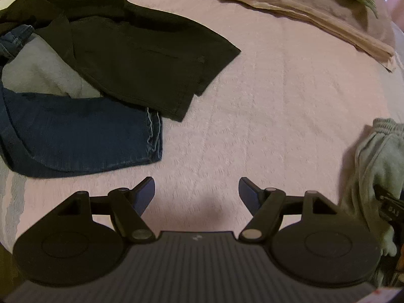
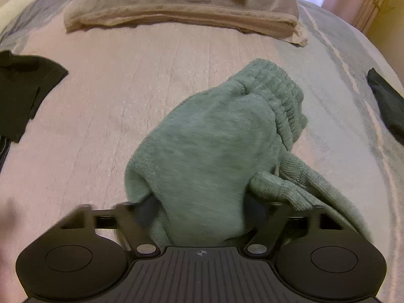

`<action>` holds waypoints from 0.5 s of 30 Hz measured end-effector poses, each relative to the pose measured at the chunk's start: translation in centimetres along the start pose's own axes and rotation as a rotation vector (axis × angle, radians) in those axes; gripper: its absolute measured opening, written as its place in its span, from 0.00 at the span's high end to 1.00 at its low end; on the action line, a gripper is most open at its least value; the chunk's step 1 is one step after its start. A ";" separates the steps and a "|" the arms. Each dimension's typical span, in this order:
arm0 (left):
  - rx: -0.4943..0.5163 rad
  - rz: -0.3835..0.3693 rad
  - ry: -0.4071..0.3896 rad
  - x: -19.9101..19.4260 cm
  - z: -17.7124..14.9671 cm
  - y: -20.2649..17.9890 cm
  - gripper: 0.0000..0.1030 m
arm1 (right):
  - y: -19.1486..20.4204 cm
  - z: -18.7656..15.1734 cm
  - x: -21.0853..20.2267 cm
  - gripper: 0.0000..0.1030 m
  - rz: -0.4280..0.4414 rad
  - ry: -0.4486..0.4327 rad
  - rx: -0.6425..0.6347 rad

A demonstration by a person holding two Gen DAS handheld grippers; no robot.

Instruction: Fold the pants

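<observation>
Green knit sweatpants [image 2: 214, 146] lie bunched on the pink bedspread [image 2: 121, 96], with the ribbed waistband at the far end and a ribbed cuff to the right. My right gripper [image 2: 204, 212] stands open, its jaws wide apart with the near end of the pants filling the gap and hiding the fingertips. The left finger [image 2: 147, 209] is blurred. In the left wrist view the same pants [image 1: 376, 151] show at the right edge. My left gripper [image 1: 197, 192] hovers open over bare bedspread [image 1: 252, 101], holding nothing.
To the left lie black trousers [image 1: 131, 53], blue jeans [image 1: 83, 139] and a grey garment [image 1: 43, 75]. A folded beige blanket [image 2: 181, 7] sits at the far side. A dark cloth [image 2: 386, 101] rests at the right edge.
</observation>
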State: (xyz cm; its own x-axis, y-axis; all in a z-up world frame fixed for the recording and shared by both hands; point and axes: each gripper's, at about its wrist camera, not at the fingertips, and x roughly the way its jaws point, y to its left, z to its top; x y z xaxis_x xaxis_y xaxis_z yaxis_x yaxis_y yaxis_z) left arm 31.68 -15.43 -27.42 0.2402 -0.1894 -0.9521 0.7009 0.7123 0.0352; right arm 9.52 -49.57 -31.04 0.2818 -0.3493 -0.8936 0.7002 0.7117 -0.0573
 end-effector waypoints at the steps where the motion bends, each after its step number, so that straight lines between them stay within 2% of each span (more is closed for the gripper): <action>1: 0.005 -0.005 -0.001 0.2 0.3 0.1 0.32 | -0.4 -0.1 0.0 0.80 0.018 -0.009 0.013; 3: 0.015 -0.014 -0.005 0.3 0.6 0.2 0.32 | -1.3 0.1 -1.1 0.91 0.057 -0.054 0.008; 5: 0.023 -0.026 -0.005 0.4 0.8 0.4 0.33 | -2.4 0.9 -3.1 0.93 0.074 -0.122 0.013; 7: 0.021 -0.043 -0.011 0.1 0.9 0.6 0.33 | -3.6 2.8 -5.6 0.94 0.145 -0.176 0.049; 11: -0.003 -0.067 -0.055 -1.9 1.2 0.9 0.33 | -4.1 7.5 -10.9 0.94 0.225 -0.315 0.038; 15: -0.053 -0.066 -0.142 -5.8 1.8 2.5 0.33 | -4.8 12.8 -18.9 0.94 0.385 -0.591 0.031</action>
State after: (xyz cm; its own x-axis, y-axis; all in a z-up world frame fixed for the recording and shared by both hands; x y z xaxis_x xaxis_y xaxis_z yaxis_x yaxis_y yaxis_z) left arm 33.19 -13.77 -21.31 0.2900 -0.3277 -0.8992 0.6827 0.7293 -0.0456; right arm 9.19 -54.19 -8.15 0.8161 -0.3547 -0.4562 0.4949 0.8365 0.2351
